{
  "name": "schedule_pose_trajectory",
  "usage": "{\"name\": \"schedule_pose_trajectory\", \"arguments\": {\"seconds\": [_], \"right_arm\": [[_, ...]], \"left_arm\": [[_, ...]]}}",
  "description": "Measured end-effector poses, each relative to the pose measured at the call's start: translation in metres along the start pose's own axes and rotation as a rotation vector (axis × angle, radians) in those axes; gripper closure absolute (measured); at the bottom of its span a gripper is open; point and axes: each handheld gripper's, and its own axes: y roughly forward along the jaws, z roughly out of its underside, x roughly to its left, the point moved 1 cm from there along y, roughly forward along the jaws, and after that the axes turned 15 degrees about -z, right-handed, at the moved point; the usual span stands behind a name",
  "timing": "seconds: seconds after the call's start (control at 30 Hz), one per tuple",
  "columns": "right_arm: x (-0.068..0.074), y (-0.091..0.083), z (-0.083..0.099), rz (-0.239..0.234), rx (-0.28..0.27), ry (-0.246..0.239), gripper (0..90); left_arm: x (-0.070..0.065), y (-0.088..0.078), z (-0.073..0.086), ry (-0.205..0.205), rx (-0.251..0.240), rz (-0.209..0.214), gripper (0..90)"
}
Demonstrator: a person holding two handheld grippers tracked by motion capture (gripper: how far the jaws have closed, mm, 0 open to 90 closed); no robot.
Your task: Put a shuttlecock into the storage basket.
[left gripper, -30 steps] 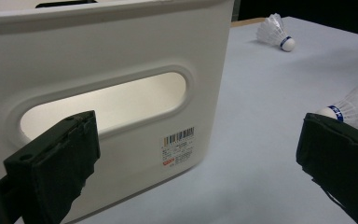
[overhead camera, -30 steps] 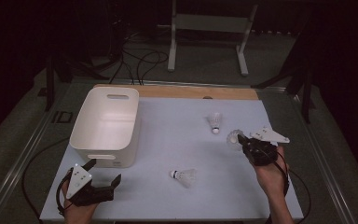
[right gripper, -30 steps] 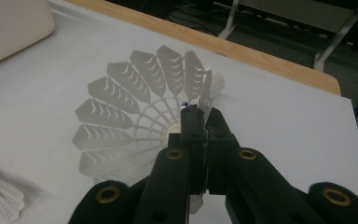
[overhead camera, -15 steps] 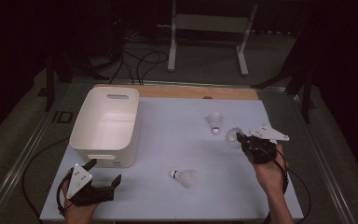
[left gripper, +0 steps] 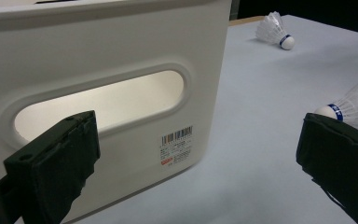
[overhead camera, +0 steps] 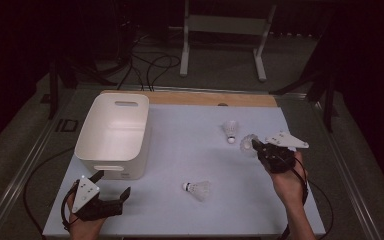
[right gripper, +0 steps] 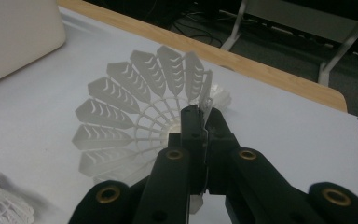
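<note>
Right gripper (overhead camera: 252, 145) clamped on a shuttlecock's (right gripper: 135, 126) skirt — well right of the white bin (overhead camera: 114, 132); left gripper (overhead camera: 111, 189) gapes apart just before it.

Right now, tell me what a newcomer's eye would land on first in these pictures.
First, the right tongs, shut on the skirt edge of a white shuttlecock at the table's right side. Next, the big white bin at the left of the pale blue table, with the left tongs open just before it. Two more shuttlecocks lie loose: one near the middle front, one farther back.
</note>
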Motion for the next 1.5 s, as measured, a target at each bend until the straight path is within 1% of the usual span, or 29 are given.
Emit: {"name": "schedule_pose_trajectory", "arguments": {"seconds": [0.23,0.33,0.5,1.03,1.2,1.5], "right_arm": [[0.002,0.002,-0.005,-0.005,-0.001,-0.011,88.9],[0.002,0.003,-0.008,-0.022,-0.010,-0.007,88.9],[0.002,0.004,-0.012,-0.026,-0.015,-0.007,88.9],[0.006,0.008,-0.024,-0.036,-0.022,-0.032,88.9],[0.008,0.010,-0.026,-0.040,-0.023,-0.031,88.9],[0.010,0.016,-0.031,-0.052,-0.026,-0.045,88.9]], "left_arm": [[0.000,0.000,0.000,0.001,0.002,0.000,0.0],[0.000,0.000,0.000,0.002,0.001,-0.001,0.0],[0.000,0.000,0.000,0.001,0.001,-0.002,0.0],[0.000,0.000,0.000,0.004,0.002,-0.002,0.0],[0.000,0.000,0.000,0.007,0.001,-0.002,0.0],[0.000,0.000,0.000,0.002,0.001,-0.002,0.0]]}}
